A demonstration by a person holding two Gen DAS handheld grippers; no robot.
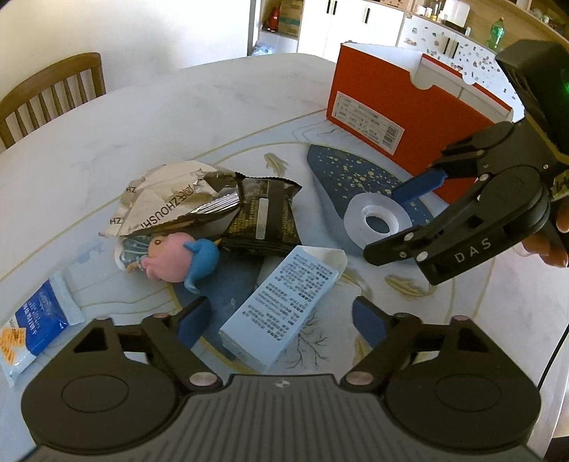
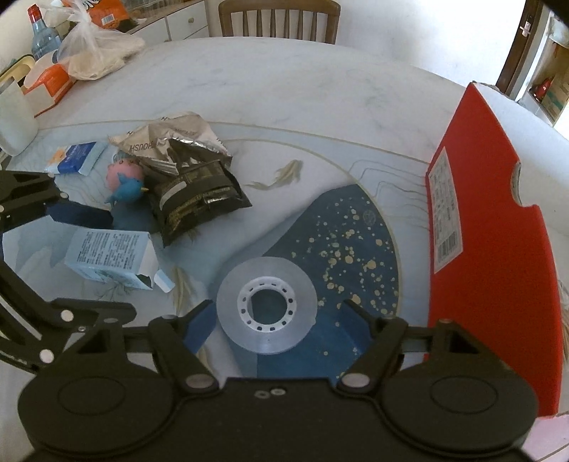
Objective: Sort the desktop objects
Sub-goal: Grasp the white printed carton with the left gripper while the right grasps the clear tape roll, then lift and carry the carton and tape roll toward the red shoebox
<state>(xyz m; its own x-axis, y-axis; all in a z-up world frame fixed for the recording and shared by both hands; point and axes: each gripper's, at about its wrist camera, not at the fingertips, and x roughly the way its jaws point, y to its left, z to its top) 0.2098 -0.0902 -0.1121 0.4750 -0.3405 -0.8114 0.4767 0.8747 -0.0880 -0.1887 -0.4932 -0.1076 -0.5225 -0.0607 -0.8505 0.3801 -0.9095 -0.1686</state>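
A clear tape roll [image 2: 266,302] lies flat on the blue part of the table mat. My right gripper [image 2: 279,305] is open, with one blue finger on each side of the roll. In the left wrist view the same right gripper [image 1: 386,224] straddles the tape roll [image 1: 377,220]. My left gripper [image 1: 281,312] is open around a light-blue printed carton [image 1: 281,302] lying on its side, its end flap open. Beyond it lie a pink-and-blue toy [image 1: 177,256], a black snack packet [image 1: 266,220] and a torn silver foil bag [image 1: 170,202].
An orange box [image 1: 402,117] stands upright at the right, close behind the tape. A blue-and-white sachet [image 1: 32,327] lies at the left table edge. A plastic bag [image 2: 96,46], bottle and tissue box sit at the far left corner. Wooden chairs [image 2: 277,19] stand at the table.
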